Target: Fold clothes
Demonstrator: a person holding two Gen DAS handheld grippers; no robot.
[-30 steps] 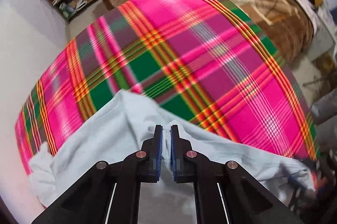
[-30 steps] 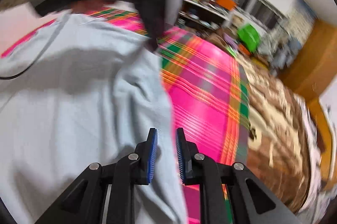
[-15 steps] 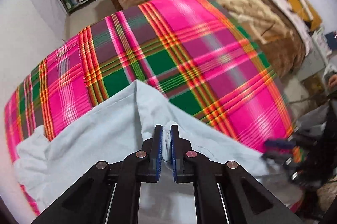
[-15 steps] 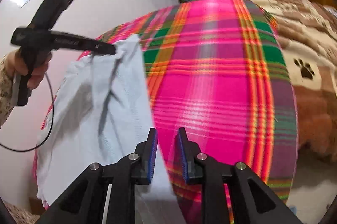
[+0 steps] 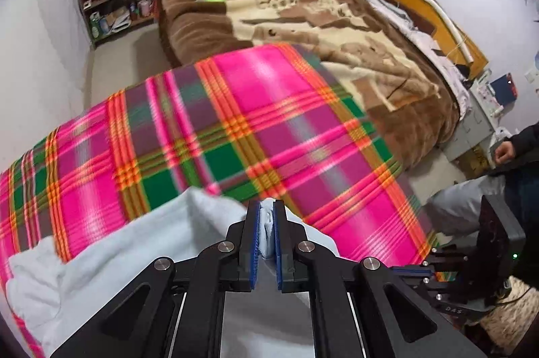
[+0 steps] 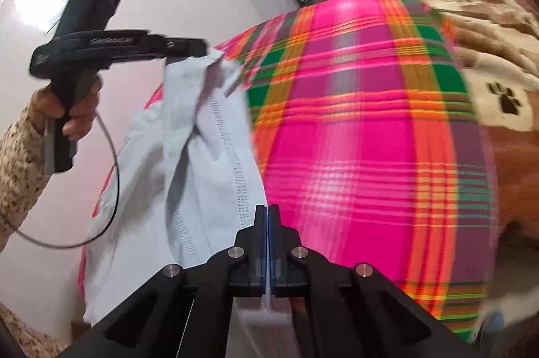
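Cloth [image 5: 101, 260], pale blue, lies on the pink plaid blanket [image 5: 235, 129] in our left view. Our left gripper [image 5: 266, 223] is pinched tight on a fold of it. In our right view, our right gripper [image 6: 267, 223] is squeezed closed on the cloth's edge. The cloth hangs above the blanket, stretched between both grippers. A hand [image 6: 67, 108] grips the left one.

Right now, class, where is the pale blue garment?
The pale blue garment hangs between both grippers over the near-left part of the pink plaid blanket: the left gripper pinches its far corner, the right gripper its near edge.
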